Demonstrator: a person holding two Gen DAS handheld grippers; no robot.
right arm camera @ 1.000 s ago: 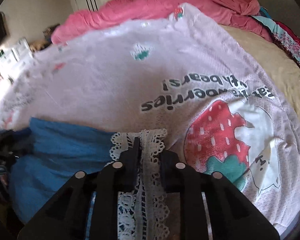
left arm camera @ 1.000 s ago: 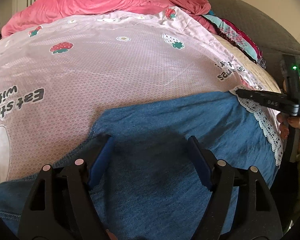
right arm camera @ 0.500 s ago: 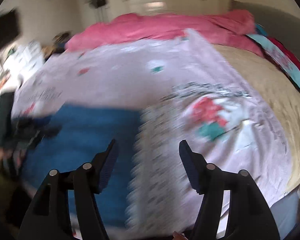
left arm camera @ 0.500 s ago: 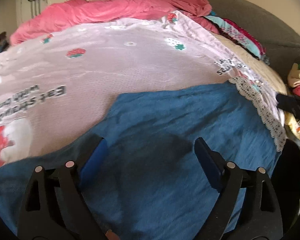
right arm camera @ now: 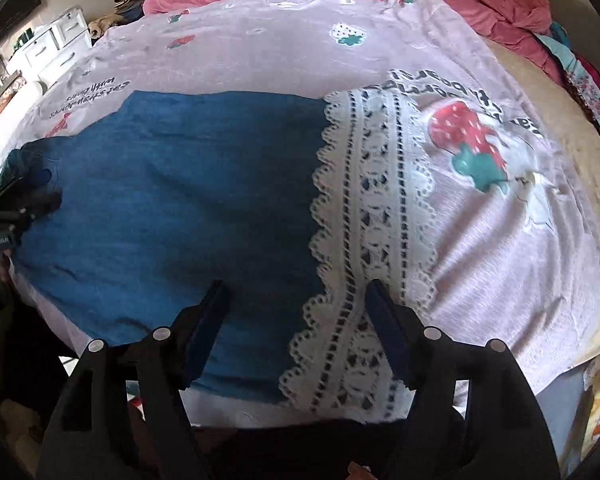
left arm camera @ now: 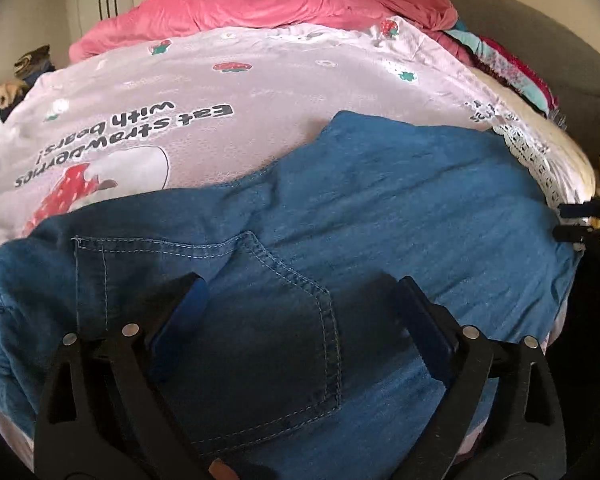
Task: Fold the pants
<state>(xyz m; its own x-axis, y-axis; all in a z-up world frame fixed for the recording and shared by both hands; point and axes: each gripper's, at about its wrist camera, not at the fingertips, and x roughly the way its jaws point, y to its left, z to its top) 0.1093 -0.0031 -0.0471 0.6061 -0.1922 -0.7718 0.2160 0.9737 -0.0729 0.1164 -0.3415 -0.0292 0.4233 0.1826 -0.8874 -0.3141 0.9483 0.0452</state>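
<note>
Blue denim pants [left arm camera: 380, 216] lie flat on the bed, with a back pocket [left arm camera: 276, 320] near my left gripper and a white lace hem [right arm camera: 376, 216] at the leg end. They also show in the right wrist view [right arm camera: 188, 184]. My left gripper [left arm camera: 300, 312] is open and empty, just above the pocket end. My right gripper [right arm camera: 296, 320] is open and empty, over the near edge where denim meets lace. Each gripper shows at the edge of the other's view: the right one [left arm camera: 588, 224], the left one [right arm camera: 16, 208].
A pink strawberry-print bedspread [left arm camera: 220, 80] covers the bed. A rumpled pink duvet [left arm camera: 280, 4] and patterned fabrics [left arm camera: 512, 68] lie at the far side. A grey headboard [left arm camera: 540, 32] is at the right. White drawers [right arm camera: 56, 40] stand beyond the bed's left side.
My right gripper opened, let go of the lace hem and pulled back. My left gripper drew back toward the waist end, so the back pocket came into view.
</note>
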